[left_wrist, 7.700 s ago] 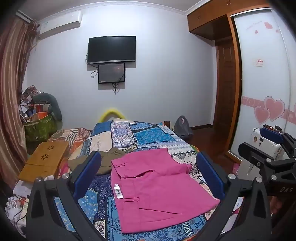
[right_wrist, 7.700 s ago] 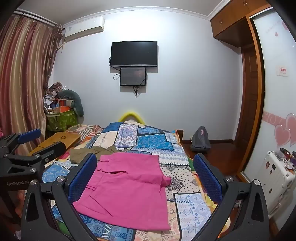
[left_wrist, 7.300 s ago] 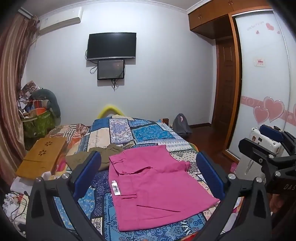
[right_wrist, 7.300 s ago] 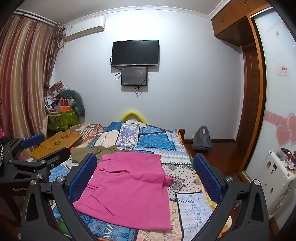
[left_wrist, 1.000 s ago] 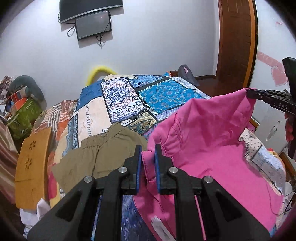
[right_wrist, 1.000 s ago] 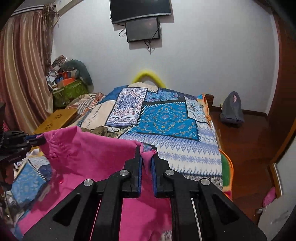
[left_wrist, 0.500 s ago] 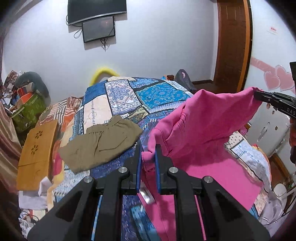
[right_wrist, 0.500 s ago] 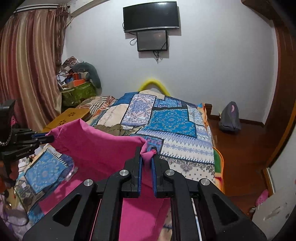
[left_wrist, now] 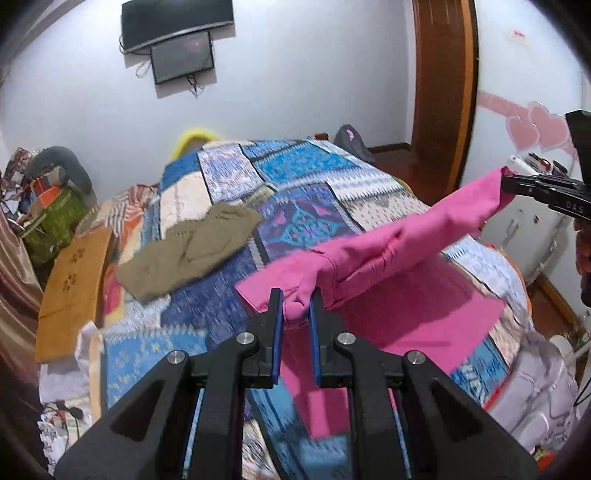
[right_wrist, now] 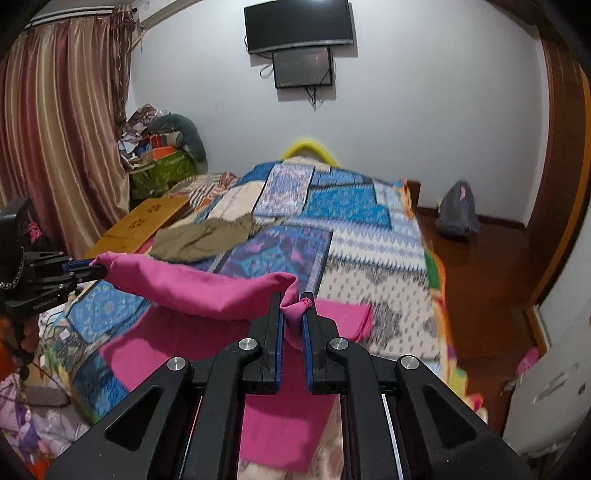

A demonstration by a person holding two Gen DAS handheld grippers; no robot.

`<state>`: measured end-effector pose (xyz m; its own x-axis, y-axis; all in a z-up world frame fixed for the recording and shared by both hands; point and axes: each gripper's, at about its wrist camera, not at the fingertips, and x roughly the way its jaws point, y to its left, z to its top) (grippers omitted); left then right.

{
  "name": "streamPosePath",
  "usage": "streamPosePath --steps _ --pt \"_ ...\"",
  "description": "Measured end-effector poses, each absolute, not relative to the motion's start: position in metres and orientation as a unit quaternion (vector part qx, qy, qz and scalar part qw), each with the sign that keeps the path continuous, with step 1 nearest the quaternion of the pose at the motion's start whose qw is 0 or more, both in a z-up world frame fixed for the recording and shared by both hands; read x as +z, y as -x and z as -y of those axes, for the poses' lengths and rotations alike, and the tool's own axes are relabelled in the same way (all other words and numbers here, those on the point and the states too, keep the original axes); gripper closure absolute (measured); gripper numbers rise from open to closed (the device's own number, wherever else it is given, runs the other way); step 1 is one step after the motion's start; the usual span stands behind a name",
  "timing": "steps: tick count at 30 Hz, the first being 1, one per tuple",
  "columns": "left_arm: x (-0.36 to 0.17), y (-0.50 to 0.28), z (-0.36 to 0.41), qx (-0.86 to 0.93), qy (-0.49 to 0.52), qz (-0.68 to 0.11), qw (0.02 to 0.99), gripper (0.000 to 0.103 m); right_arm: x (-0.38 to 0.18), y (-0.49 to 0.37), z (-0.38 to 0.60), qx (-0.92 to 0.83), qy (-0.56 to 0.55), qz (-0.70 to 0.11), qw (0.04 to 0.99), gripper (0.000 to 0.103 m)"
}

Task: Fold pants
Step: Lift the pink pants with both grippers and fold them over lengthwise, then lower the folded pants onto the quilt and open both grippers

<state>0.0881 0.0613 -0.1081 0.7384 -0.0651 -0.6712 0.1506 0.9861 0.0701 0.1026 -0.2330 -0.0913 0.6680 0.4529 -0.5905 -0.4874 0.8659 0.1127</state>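
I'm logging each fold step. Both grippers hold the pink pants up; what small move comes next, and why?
Probably carry the held edge forward and lower it: the left gripper and right gripper pinch the pink pants stretched above their lower half, which lies on the patchwork bedspread.

White walls, with a black TV [right_wrist: 298, 25] mounted high and a smaller screen [right_wrist: 303, 68] just below it. Striped brownish curtains [right_wrist: 55, 122] down the left side. Patchwork bedspread [right_wrist: 343, 206] over the bed, yellow headboard arc [right_wrist: 306, 148] at its far end. Olive garment [left_wrist: 188, 251] lying on the spread, wooden lap tray [left_wrist: 72, 280] beside it. Reddish wooden floor [right_wrist: 480, 273], grey bag [right_wrist: 458, 210] against the wall, brown door frame [left_wrist: 443, 88], pink hearts [left_wrist: 535, 127] on a pale panel
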Motion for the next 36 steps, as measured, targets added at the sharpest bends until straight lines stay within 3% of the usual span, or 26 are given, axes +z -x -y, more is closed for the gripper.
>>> streamPosePath --steps 22,36 --pt "-0.174 -0.053 -0.061 -0.069 -0.055 -0.433 0.897 0.090 -0.177 -0.056 0.260 0.228 -0.007 -0.415 0.881 0.095" --pt "-0.140 -0.043 -0.086 -0.024 -0.045 -0.409 0.911 0.090 -0.161 -0.054 0.295 0.166 -0.023 -0.417 0.893 0.092"
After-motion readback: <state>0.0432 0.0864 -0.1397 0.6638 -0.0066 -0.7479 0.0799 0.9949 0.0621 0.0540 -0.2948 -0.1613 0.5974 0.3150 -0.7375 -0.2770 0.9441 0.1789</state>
